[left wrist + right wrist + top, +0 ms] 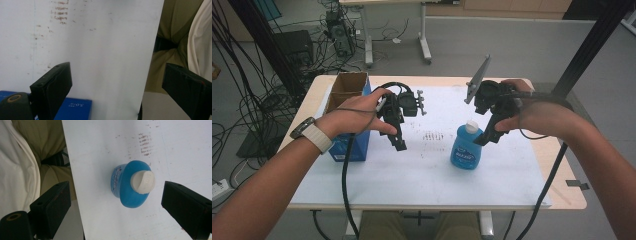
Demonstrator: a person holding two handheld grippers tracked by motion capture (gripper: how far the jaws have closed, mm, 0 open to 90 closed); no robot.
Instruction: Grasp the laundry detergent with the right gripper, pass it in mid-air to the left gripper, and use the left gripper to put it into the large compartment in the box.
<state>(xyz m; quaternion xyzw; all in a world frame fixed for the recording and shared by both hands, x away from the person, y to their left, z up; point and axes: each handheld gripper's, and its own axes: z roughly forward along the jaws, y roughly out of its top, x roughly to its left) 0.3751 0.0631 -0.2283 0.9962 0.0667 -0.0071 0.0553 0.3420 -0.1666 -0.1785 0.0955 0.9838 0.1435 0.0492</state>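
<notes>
- The blue bottle (467, 147) with a white cap (142, 181) stands upright on the white tabletop (422, 170).
- The right tool (486, 137) hovers over it, jaws spread wide, not touching.
- The left tool (399, 142) gapes empty beside the blue box (349, 145).

High view looked forward and down over the white table (422, 185). Both gripper views looked steeply down, close, sharing its near edge and the person's lap.
</notes>
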